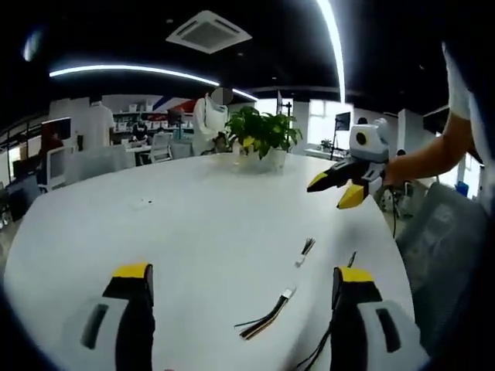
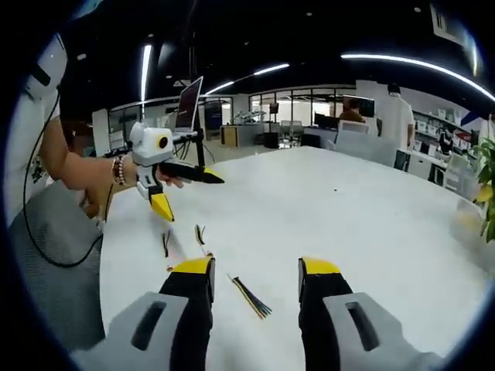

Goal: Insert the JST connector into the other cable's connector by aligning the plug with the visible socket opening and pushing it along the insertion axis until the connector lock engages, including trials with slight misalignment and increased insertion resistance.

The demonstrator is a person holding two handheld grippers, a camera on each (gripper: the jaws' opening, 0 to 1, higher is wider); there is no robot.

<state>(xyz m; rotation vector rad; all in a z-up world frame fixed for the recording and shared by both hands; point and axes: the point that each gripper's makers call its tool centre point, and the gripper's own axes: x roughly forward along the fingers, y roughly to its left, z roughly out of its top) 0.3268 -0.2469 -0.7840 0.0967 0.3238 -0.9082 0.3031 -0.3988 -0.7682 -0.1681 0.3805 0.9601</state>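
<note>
Both cables lie loose on the white bench (image 1: 193, 224), the striped cable (image 1: 267, 317) just nearer the left claw (image 1: 244, 282) than the short cable (image 1: 304, 251), while left claw and right claw (image 2: 255, 274) gape wide, holding nothing, ready to pick up.

My table (image 1: 193, 224) looks smooth, matt white; my jaws (yellow-tipped) look like black plastic, faintly glossy.

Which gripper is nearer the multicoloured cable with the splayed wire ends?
Right, as far as these views show. The multicoloured cable lies between the open right gripper jaws; the left gripper hovers open, raised, farther off, beside a person's hand.
</note>
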